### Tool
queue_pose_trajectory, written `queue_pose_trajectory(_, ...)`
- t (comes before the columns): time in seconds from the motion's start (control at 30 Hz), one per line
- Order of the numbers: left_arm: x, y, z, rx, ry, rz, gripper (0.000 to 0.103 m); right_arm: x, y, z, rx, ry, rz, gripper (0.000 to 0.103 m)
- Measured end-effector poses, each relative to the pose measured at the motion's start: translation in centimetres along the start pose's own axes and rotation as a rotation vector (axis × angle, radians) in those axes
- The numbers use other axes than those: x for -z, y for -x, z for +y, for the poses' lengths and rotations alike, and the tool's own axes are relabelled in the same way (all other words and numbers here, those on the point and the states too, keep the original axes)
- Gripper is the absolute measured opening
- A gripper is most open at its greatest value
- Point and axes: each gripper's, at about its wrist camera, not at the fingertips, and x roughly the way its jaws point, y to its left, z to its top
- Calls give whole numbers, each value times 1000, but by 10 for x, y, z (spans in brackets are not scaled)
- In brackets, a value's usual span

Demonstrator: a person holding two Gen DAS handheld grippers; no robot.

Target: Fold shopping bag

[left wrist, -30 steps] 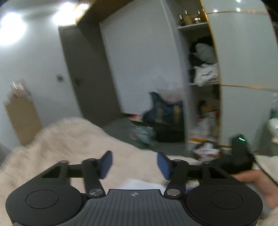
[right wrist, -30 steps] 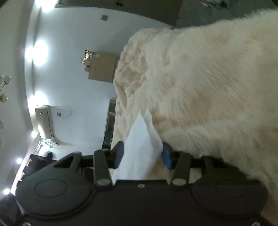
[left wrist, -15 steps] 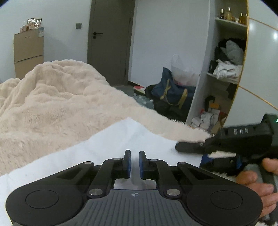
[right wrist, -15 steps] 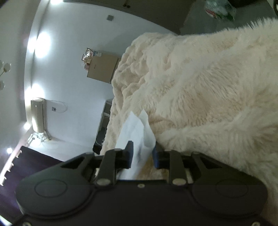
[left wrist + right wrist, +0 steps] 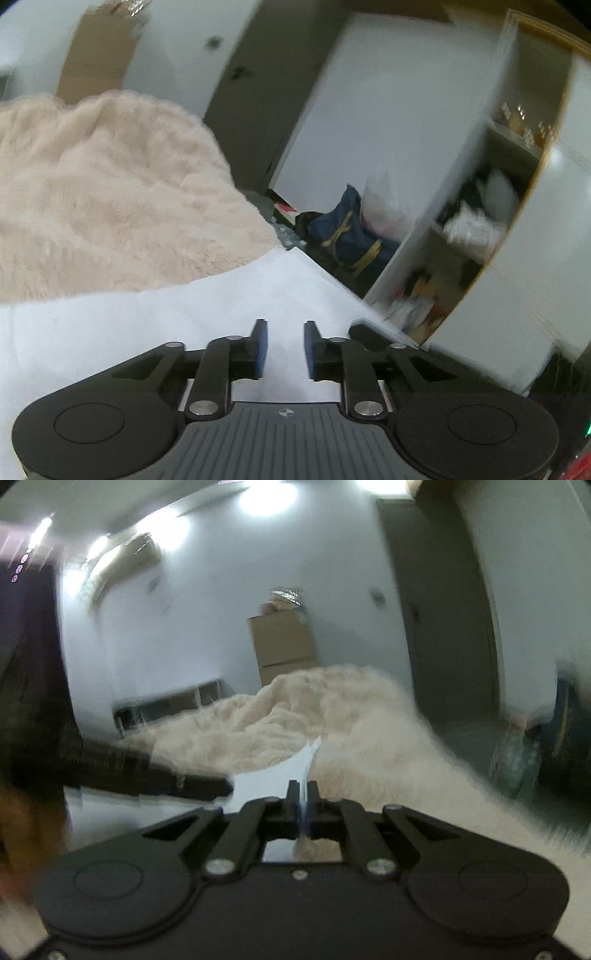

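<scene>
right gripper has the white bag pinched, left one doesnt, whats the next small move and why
Probably close the left gripper on the white bag. Its jaws are opening with the sheet lying between them on the fluffy blanket, unpinched, while the right gripper is shut on a bag edge. Both ends likely need holding before folding.

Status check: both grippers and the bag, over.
Right gripper shut on the white shopping bag, edge pinched. Left gripper jaws opening over the bag, not gripping. Bag lies on the fluffy blanket; nothing blocking.

both wrist cams sit low over the bed, looking forward along their fingers; both catch the fluffy blanket (image 5: 92, 206) and grey door (image 5: 447, 627)
</scene>
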Motion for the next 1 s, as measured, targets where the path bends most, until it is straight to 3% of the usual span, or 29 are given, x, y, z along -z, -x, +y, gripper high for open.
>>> queue_pose_trajectory(0.1,-17,2,-18,-60,-78,-26,19,7,2,23,10,181,20,2)
queue_pose_trajectory(0.17,-27,-8,-29,-123,-146,-6,19,10,2,30,4,240,24,2)
queue_pose_trajectory(0.23,-32,-21,-30,-134,-144,37,19,15,4,40,-3,321,30,2)
queue_pose_trajectory(0.4,-27,-30,-32,-138,-169,44,19,17,4,46,-11,369,47,3)
queue_pose_trajectory(0.6,-19,-22,-39,-42,-210,16,19,18,-2,56,-6,449,45,5)
queue_pose_trajectory(0.67,-18,-29,-40,-58,-230,43,19,18,-2,59,-9,468,48,5)
queue_pose_trajectory(0.8,-15,-63,-29,-168,-256,147,19,22,-5,66,-23,537,69,5)
queue_pose_trajectory(0.93,-13,-74,-15,-212,-240,176,19,21,0,70,-37,591,82,5)
queue_pose_trajectory(1.0,-14,-75,-9,-218,-227,179,19,16,12,68,-80,638,89,15)
